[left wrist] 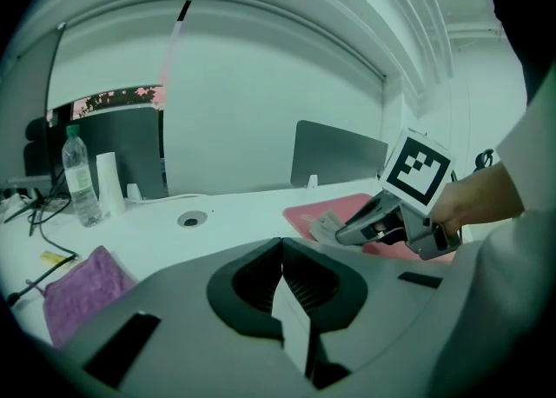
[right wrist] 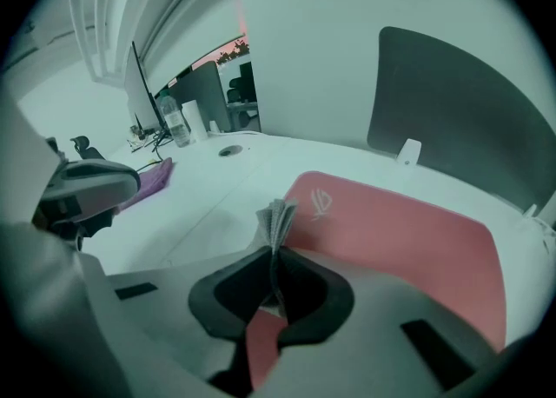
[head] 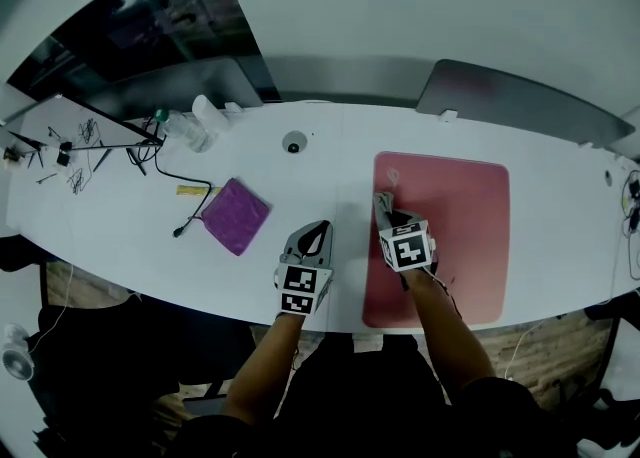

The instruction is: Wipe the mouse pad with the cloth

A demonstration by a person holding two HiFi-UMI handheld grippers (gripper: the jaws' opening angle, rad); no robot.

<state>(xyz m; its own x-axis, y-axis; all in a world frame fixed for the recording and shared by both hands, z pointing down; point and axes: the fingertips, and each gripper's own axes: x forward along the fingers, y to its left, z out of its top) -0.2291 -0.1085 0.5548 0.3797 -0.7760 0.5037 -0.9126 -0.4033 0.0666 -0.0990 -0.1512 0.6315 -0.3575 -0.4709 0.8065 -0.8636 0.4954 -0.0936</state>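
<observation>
right claw (right wrist: 276,259) pinches grey cloth (right wrist: 276,221) at left edge of pad (head: 450,231) | left claw (left wrist: 282,255) squeezed together, holds nothing, over counter (head: 300,171) | I think wiping is only starting; most of pad left to do | purple cloth (head: 236,216) lies well apart

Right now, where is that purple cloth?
In the head view, the purple cloth lies on the white table's left side, beside a black cable and left of the left gripper.
</observation>
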